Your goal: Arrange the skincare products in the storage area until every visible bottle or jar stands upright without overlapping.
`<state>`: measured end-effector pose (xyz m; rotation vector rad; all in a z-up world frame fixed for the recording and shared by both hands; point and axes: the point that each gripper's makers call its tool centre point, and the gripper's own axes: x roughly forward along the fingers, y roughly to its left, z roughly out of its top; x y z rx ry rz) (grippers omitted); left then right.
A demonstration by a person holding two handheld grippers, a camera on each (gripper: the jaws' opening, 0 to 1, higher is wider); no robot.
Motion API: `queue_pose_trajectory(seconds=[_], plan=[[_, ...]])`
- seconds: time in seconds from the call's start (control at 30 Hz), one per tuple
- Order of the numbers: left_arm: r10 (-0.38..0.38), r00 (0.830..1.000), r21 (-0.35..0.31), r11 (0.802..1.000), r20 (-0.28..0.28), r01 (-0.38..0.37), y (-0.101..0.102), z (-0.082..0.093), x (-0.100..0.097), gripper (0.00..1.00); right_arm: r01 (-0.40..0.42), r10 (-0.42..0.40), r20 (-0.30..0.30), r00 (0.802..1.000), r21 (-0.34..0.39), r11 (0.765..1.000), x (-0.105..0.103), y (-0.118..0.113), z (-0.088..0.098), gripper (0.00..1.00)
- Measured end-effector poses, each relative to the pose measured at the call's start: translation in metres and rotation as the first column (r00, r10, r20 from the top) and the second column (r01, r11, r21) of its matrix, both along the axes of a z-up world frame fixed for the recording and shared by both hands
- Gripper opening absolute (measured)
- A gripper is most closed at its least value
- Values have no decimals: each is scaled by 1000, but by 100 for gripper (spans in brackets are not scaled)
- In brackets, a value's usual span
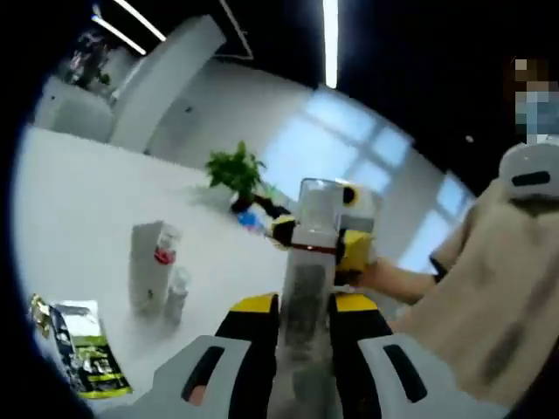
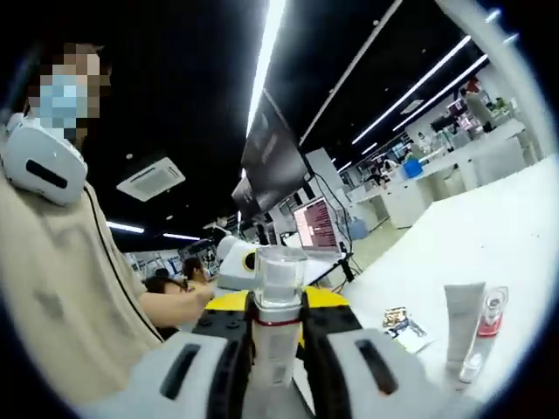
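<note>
A clear-capped bottle (image 1: 307,262) with a red band at its neck is held up in the air above the white table (image 1: 79,209). My left gripper (image 1: 303,307) is shut on its lower body. Coming in from the far side, my right gripper (image 1: 319,243) is shut on the same bottle just under the cap. In the right gripper view the bottle (image 2: 278,305) stands between my right gripper's (image 2: 278,325) jaws, and the left gripper's yellow fingers (image 2: 325,298) show behind it. A white tube (image 1: 150,262) and a small bottle (image 1: 177,292) stand upright on the table.
A printed sachet (image 1: 83,345) lies flat near the table's edge. A potted plant (image 1: 236,170) stands further back. In the right gripper view the tube (image 2: 461,323), a clear bottle with red (image 2: 489,316) and the sachet (image 2: 403,323) sit at the right. A person in beige (image 1: 498,288) is close by.
</note>
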<state>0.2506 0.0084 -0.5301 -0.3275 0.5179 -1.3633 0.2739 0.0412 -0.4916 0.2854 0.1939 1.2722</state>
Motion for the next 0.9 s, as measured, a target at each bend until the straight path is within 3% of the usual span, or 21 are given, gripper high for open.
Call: queue_pose_trajectory(seconds=[0.13,0.17,0.3,0.57,0.9], plan=[[-53,992,181,983,113,31,1,-18,0,18,-24,30,60,998,-109,994,-2,6,-15,21],[-93,981,290,956,172,40,2,-33,3,18,-37,64,126,990,-207,978,-3,12,-28,21],[-94,975,347,938,199,20,5,-48,8,18,-40,82,145,986,-272,961,0,15,-42,21],[-108,964,420,907,243,-4,7,-73,15,17,-47,98,129,987,-353,934,3,13,-68,21],[-127,961,468,884,246,-3,9,-114,19,17,-48,105,103,989,-448,893,2,12,-110,21]])
